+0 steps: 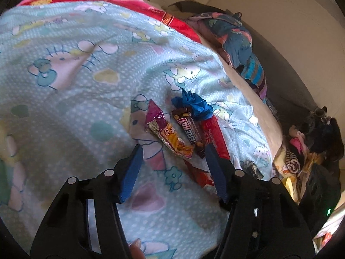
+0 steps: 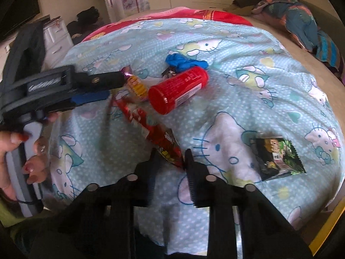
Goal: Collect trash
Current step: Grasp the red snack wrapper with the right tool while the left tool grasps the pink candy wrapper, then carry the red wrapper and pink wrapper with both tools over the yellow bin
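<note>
Jaws first: my left gripper [image 1: 173, 151] stands part open and empty above the snack wrapper [image 1: 169, 132] and energy bar wrapper [image 1: 189, 129], while my right gripper [image 2: 170, 156] has narrowed around the near end of the long red wrapper [image 2: 148, 127], though I cannot tell if the pads press it yet. Nothing looks collected, I judge: from left to right the wrappers, red canister [image 2: 179, 90], blue glove [image 2: 183, 61] and dark packet [image 2: 278, 157] all lie on the bed [image 2: 258, 99]. That red wrapper's long axis runs from far left to near right, its near end pointing at my right jaws.
</note>
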Demonstrator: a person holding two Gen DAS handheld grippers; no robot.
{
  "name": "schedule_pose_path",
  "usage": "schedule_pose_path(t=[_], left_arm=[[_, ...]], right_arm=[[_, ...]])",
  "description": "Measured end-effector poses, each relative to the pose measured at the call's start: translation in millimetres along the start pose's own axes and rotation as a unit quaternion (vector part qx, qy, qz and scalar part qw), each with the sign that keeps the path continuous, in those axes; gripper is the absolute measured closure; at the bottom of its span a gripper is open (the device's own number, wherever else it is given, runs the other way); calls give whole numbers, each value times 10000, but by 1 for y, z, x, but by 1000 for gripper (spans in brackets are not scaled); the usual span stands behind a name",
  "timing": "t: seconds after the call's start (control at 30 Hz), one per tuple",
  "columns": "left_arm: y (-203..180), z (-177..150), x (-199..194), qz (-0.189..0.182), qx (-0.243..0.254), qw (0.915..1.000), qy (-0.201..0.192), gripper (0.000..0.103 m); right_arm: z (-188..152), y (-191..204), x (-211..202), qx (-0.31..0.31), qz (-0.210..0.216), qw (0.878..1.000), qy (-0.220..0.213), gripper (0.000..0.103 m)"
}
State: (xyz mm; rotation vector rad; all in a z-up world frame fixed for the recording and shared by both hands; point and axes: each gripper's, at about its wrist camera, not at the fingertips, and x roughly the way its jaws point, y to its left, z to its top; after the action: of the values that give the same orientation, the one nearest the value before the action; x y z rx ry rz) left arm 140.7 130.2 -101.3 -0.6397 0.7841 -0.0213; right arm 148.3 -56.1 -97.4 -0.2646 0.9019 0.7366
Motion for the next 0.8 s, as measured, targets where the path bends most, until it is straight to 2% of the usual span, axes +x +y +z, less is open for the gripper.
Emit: schedule_pose_path(t=[0.1,0.4,0.5,0.57,0.8], left_arm=[[1,5,12,22,-128,9999,69,51],[3,23,38,132,-359,9991,167,58],[3,26,42,176,-352,9991,175,76],[5,26,42,203,-368,9989,194,99],[1,11,22,81,-149,9998,62,103]], right_arm=[[-5,1,-3,37,71,10000,-24,91],[-29,-1,-33,380,121,9989,-234,93],[-36,-4,-48,538,102,9978,-373,93],[-39,-8,-58,688,85,9964,-493,93],[-41,-11,-80,843,-9,9934,-772,94]])
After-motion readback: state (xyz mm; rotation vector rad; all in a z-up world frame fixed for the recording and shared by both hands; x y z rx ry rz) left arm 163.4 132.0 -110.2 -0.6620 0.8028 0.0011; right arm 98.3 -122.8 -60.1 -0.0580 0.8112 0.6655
